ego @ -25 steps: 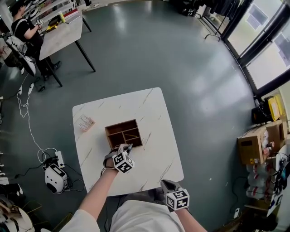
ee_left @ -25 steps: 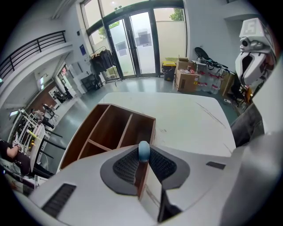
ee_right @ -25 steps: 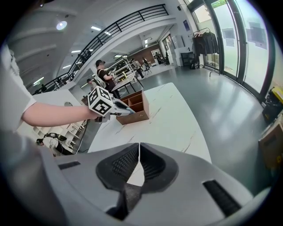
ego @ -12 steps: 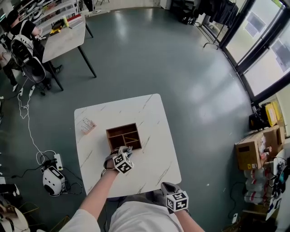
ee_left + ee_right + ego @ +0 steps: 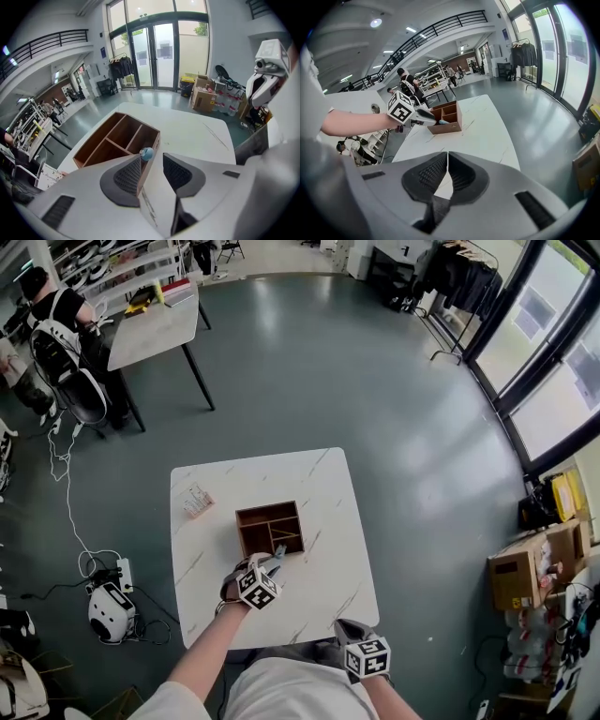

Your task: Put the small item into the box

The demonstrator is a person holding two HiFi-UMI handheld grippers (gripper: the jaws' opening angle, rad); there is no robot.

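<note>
A small round blue item [image 5: 146, 153] lies inside the open brown 3-compartment box [image 5: 97, 150], near the table's middle.

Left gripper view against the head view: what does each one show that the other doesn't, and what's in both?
Only the left gripper view: a small blue item at the near corner of the wooden box, just past the left gripper, whose jaws have just been opening with nothing clamped between them. Only the head view: a small packet left of the box, and the right gripper by the near edge of the table. Both: the divided box on the white table.
</note>
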